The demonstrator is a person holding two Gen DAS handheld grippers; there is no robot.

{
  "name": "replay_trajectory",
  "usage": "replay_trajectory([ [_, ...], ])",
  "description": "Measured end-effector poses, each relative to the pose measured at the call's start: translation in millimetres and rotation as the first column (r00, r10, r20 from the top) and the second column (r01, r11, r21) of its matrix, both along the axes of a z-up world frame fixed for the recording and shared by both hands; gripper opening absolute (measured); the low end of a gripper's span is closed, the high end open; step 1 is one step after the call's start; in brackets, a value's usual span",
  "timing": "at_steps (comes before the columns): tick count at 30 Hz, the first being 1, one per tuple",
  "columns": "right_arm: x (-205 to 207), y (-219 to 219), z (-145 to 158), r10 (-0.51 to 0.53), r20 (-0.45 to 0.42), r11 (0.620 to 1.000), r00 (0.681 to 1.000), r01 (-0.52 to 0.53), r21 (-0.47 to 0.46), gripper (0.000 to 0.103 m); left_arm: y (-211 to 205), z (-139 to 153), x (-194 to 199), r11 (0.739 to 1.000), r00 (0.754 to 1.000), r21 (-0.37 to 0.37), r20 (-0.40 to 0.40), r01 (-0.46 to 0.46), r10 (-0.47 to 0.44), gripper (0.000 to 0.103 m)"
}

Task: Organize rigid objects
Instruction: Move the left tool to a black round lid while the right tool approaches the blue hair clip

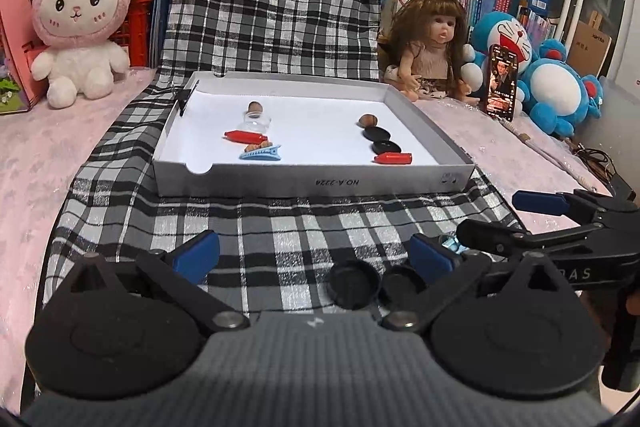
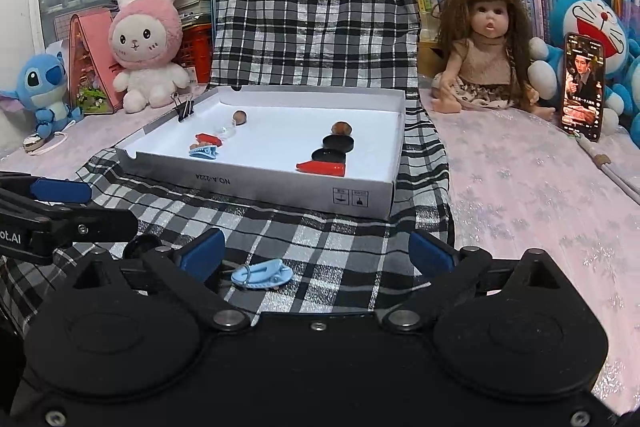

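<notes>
White box (image 1: 312, 183) on plaid cloth (image 1: 280, 223), holding sorted pieces. Left gripper (image 1: 316, 257): jaws spread, two black caps (image 1: 354, 283) between, untouched. Right gripper (image 2: 318, 253): jaws spread around blue hair clip (image 2: 262, 275), untouched.

Box (image 1: 312, 183) on plaid cloth (image 1: 280, 223), my tongs before it. In box: left group, jar (image 1: 256, 121), clip (image 1: 262, 153); right group, two caps (image 1: 382, 141) (in row). Loose caps (image 1: 354, 283) between my left fingers; loose clip (image 2: 262, 275) between right.
</notes>
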State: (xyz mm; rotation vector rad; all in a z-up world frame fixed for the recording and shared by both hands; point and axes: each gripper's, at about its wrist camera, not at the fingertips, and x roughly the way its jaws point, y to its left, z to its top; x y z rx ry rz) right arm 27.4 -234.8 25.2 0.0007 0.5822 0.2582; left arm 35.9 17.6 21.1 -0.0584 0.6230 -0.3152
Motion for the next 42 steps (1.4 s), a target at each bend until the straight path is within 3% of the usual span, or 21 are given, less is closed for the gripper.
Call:
replay_trajectory([
  [17, -17.4, 5.3, -8.3, -0.007, 0.024, 0.999, 1.0, 0.009, -0.044, 0.099, 0.4, -11.5, -12.5, 0.999, 1.0, 0.04, 0.002, -0.019, 0.019, 0.103],
  [42, -13.1, 13.6, -15.7, -0.011, -0.017, 0.996, 1.0, 0.009, -0.084, 0.099, 0.0, -30.6, -18.3, 0.992, 0.997, 0.102, -0.006, -0.07, 0.071, 0.103],
])
